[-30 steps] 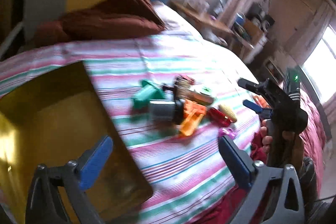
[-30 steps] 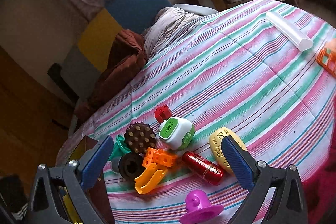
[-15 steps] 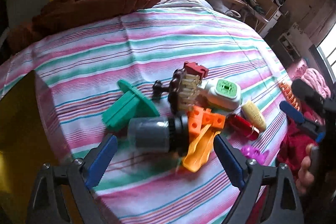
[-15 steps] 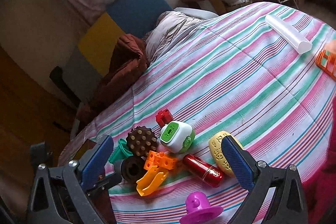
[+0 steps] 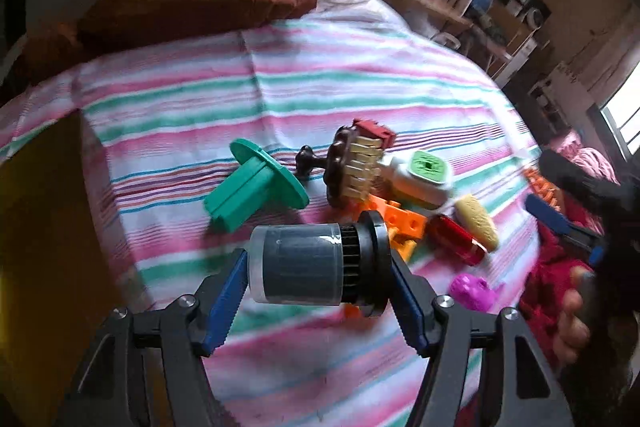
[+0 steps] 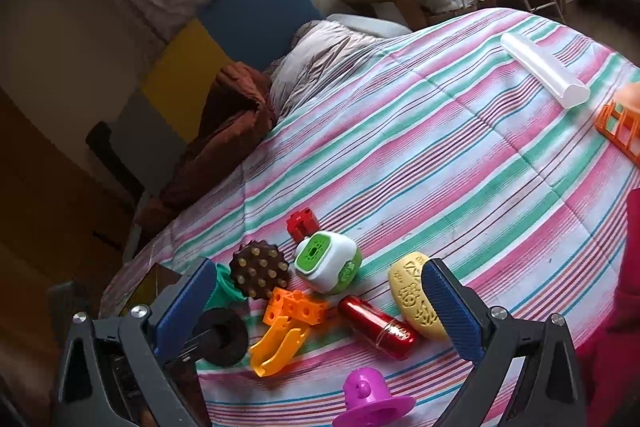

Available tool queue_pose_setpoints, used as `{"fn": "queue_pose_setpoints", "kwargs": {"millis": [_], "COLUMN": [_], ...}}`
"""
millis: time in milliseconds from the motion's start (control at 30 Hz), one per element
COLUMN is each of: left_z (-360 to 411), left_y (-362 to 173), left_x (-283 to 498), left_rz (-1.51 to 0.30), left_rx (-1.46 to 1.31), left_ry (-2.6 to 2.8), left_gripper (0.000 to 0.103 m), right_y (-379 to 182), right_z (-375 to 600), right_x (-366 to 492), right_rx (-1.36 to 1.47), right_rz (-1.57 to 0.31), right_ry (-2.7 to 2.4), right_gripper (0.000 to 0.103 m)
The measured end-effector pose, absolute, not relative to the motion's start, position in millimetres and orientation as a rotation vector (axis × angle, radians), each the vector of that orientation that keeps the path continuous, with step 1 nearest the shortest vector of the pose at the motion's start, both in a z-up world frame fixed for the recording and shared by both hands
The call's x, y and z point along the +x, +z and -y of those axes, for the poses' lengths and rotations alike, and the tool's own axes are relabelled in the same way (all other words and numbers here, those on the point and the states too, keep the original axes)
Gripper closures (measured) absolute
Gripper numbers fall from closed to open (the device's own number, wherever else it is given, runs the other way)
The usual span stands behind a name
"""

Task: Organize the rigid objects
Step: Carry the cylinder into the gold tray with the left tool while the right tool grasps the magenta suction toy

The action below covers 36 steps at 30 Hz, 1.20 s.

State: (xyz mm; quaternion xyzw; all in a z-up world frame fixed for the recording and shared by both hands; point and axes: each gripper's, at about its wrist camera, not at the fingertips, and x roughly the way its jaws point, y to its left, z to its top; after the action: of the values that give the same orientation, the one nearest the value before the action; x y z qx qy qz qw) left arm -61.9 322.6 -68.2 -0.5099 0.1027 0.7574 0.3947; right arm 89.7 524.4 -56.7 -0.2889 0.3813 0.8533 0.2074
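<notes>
- Grey cylinder with a black ribbed cap (image 5: 316,263) lies on its side between the blue pads of the left claw (image 5: 320,291); both pads press its ends, just above the striped bedspread (image 5: 360,75)
- right claw (image 6: 316,301) hangs wide apart over the toy pile, gripping nothing
- beneath it lie a yellow oval block (image 6: 416,295), a red bottle (image 6: 376,325), an orange piece (image 6: 288,323) and a purple stamp (image 6: 368,399); a green flanged piece (image 5: 252,187) lies just beside the cylinder
</notes>
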Motion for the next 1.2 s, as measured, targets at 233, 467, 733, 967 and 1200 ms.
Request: {"fn": "queue_pose_setpoints", "kwargs": {"millis": [233, 467, 733, 967, 1200], "left_z": [-279, -240, -197, -147, -79], "left_y": [-37, -18, -14, -16, -31], "left_x": [-37, -22, -25, -55, -138], "left_rz": [-0.172, -0.166, -0.056, 0.001, 0.025], "left_rx": [-1.193, -1.113, -1.116, -1.147, -1.264], "left_ry": [1.959, 2.010, 2.045, 2.138, 2.344], "left_gripper": [0.035, 0.035, 0.035, 0.035, 0.035], "right_y": [-63, -68, -87, -114, -115], "right_z": [-515, -482, -466, -472, -455], "right_x": [77, 66, 66, 64, 58], "right_rx": [-0.913, -1.293, -1.524, -1.635, -1.690], "right_rz": [-1.073, -0.948, -0.746, -0.649, -0.496], "right_ry": [2.430, 2.330, 2.165, 2.037, 2.095], "right_gripper": [0.000, 0.000, 0.000, 0.049, 0.049]}}
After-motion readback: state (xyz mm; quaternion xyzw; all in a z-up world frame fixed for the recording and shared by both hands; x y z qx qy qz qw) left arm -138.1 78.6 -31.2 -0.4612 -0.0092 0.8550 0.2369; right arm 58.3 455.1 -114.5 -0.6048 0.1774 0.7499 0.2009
